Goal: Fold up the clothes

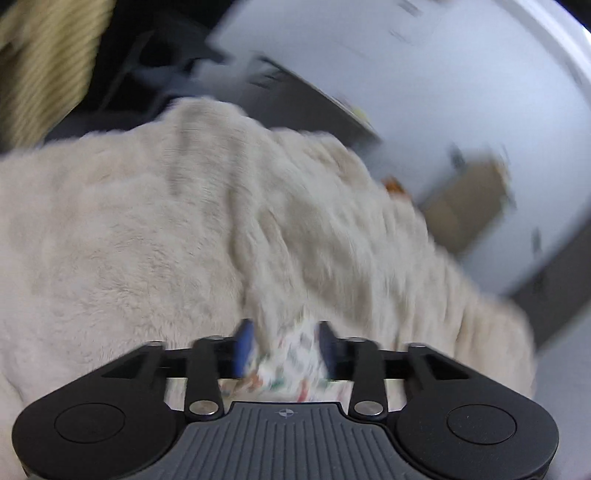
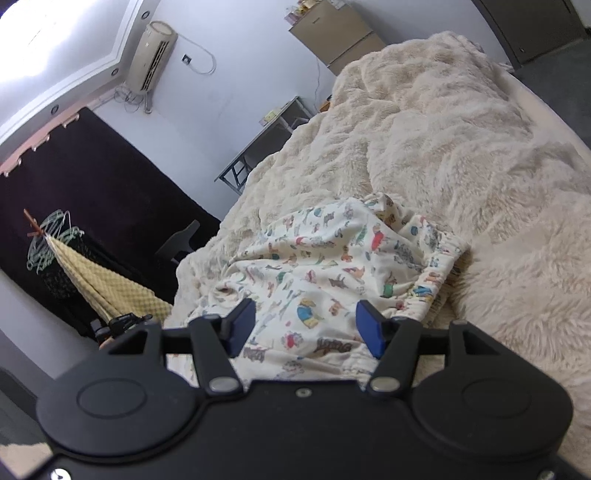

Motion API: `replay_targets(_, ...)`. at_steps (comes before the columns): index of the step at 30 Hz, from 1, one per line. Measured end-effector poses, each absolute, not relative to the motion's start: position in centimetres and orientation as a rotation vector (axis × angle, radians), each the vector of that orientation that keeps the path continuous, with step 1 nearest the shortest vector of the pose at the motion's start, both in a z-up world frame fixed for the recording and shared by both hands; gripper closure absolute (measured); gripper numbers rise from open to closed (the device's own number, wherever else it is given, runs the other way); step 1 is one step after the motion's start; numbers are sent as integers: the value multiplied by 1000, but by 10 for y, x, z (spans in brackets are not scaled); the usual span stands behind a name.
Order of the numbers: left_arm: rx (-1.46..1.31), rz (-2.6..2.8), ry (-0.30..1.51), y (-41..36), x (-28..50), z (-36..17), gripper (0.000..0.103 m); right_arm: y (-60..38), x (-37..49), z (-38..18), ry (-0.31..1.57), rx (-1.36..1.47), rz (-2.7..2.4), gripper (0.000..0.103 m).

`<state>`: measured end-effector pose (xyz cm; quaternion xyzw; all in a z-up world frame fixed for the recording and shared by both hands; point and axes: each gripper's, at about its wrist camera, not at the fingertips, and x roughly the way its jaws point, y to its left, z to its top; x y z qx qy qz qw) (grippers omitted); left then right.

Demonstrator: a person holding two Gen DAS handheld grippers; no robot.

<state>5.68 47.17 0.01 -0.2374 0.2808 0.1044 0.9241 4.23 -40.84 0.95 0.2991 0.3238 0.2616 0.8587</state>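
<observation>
Blanket point(image 2: 461, 155) (cream, shaggy) covers the bed; left tongs point(image 1: 284, 350) pinch printed garment point(image 2: 332, 266), right tongs point(image 2: 304, 328) gape above it

No legible text — garment point(image 2: 332, 273) print lettering too blurred.

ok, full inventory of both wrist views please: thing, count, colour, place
printed garment: 1, cream with coloured cartoon print, crumpled on the blanket, elastic waistband to the right
fluffy blanket: 1, cream, covers the bed
folding table: 1, grey, by the wall past the bed
air conditioner: 1, beige, standing in the corner
cabinet: 1, tan, against the far wall
curtain: 1, black, left wall
hangers: bunch, pale green, on a rack at left
textured cloth: 1, yellow, hanging below the hangers
left hand-held gripper: 1, black with blue pads, printed fabric between them, view blurred
right hand-held gripper: 1, black with blue pads, open over the garment
</observation>
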Motion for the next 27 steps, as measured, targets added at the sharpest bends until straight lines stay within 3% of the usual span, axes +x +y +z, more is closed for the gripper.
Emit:
replay_targets(5,-24,-7,654,370,71,-14,54,-405,40,17,671,602,554,43)
replay_targets(9,182,-206,600,291,70,-22,55,-400,39,22,675,566,557,43)
replay_targets(12,243,-343,544,247,76,-22,73,-391,42,29,690,509,559,43)
replay_targets(14,274,-429,519,218,85,-23,95,-374,48,42,698,416,557,43)
replay_targets(15,291,-448,515,208,87,-23,98,-366,50,48,697,377,558,43)
replay_targets(21,474,-558,483,135,107,-38,97,-334,53,68,659,358,642,43)
replay_targets(23,527,-527,491,126,117,-46,87,-327,54,68,669,329,652,43)
replay_targets(27,567,-543,490,121,128,-53,85,-310,73,75,707,220,644,43)
